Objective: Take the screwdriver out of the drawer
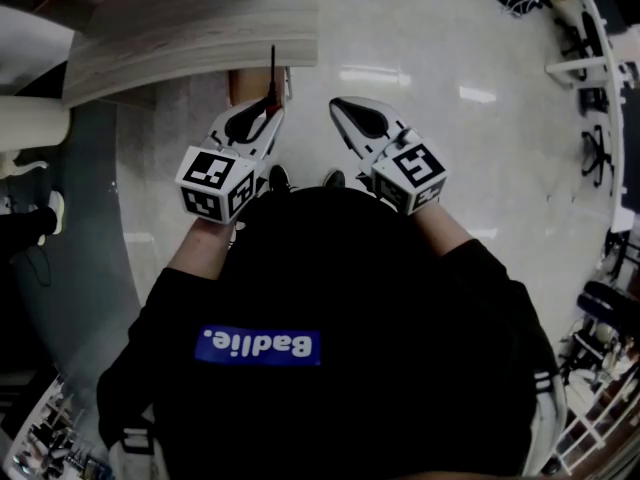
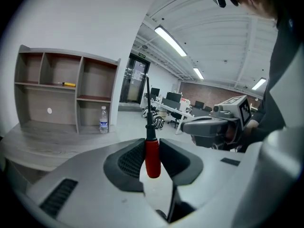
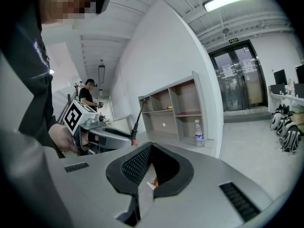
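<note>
Clamping the red-handled, black-shafted screwdriver (image 2: 152, 158) in my left tongs (image 2: 152, 145): the handle is pinched from both sides, with the shaft standing up toward 12 o'clock. It's up in the air, and no drawer shows in any view. My right tongs (image 3: 149, 148) are clenched on nothing, at 3 o'clock of the left pair. My guess on handling: light, rigid, won't deform. The smooth plastic handle could swivel or slip in the grip, the thin shaft more so. Mid-handle is the spot to hold. A pale wooden desk top (image 1: 190, 28) sits at 11 o'clock in the head view.
</note>
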Available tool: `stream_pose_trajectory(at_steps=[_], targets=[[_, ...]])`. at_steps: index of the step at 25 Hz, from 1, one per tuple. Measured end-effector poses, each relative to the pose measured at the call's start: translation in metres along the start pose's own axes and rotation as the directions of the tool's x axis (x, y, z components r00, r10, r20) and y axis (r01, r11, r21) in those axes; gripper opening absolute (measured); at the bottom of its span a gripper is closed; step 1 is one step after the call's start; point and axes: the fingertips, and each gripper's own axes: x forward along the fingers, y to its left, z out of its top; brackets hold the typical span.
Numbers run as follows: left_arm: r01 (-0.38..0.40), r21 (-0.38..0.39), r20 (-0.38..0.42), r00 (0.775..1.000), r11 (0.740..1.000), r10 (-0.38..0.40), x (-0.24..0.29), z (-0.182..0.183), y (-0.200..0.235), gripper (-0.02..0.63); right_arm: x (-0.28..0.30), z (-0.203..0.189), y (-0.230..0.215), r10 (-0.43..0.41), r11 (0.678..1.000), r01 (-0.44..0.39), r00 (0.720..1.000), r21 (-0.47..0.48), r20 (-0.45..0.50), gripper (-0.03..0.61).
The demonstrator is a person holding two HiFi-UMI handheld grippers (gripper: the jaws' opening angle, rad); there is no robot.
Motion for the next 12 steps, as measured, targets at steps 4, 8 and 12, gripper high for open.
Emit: stream_pose_trajectory(at_steps=[4,8,12], targets=[[0.008,-0.008,0.015,1.000,1.000,-0.008,-0.0022,0.0032,-0.0003,0.094,0.0045,-0.0018,0.0023,0.009,1.000,-0.009,1.000,-0.006,-0.006,0.026],[0.017,-0.013,0.028,0.999,1.000,-0.017,-0.0044,0.0068,-0.0037,0.094,0.0042,-0.0033,0.0030,0.012,1.000,-0.012,1.000,-0.006,-0.007,0.026],[0.021,-0.016,0.039,0.999,1.000,-0.021,-0.0064,0.0102,-0.0051,0.094,0.0051,-0.0028,0.0041,0.014,1.000,-0.014,1.000,-0.010,-0.008,0.026]])
